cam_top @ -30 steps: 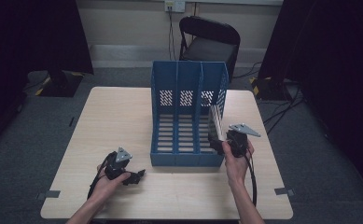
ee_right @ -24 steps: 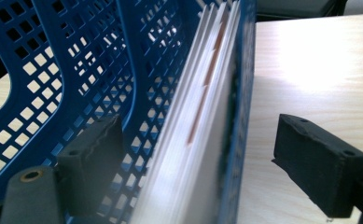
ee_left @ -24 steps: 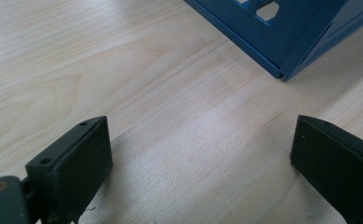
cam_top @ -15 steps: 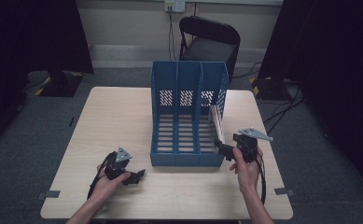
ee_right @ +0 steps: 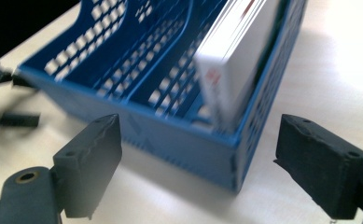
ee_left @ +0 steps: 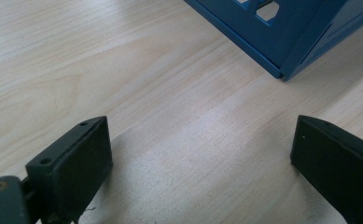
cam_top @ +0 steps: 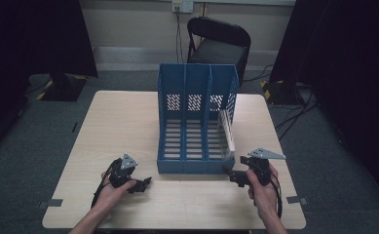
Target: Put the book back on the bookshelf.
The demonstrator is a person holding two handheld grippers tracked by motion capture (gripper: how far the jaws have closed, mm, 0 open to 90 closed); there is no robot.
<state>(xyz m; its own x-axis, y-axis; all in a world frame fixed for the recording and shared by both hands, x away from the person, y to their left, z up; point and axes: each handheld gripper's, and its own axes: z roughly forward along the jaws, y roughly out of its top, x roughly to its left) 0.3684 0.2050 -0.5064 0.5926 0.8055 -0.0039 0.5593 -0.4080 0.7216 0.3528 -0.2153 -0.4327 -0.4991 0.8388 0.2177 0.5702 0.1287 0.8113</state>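
Note:
A blue three-slot file rack (cam_top: 197, 122) stands mid-table, its open front toward the person. A white booklet (cam_top: 227, 130) leans upright in its rightmost slot; the right gripper view shows the booklet (ee_right: 237, 60) inside the rack (ee_right: 170, 135). My right gripper (cam_top: 232, 176) is held just off the rack's front right corner, open and holding nothing (ee_right: 198, 172). My left gripper (cam_top: 143, 184) rests low on the table by the rack's front left corner, also open and holding nothing (ee_left: 202, 172); that rack corner (ee_left: 282, 51) lies just ahead of it.
The pale wooden table (cam_top: 114, 122) has bare surface to the rack's left and along its front edge. A black folding chair (cam_top: 216, 41) stands behind the table. Cables run over the grey floor at the right (cam_top: 294, 112).
My right gripper has drawn back from the booklet in the rack's right slot, moving toward the person and slightly right, with its jaws apart. The left gripper has stayed put.

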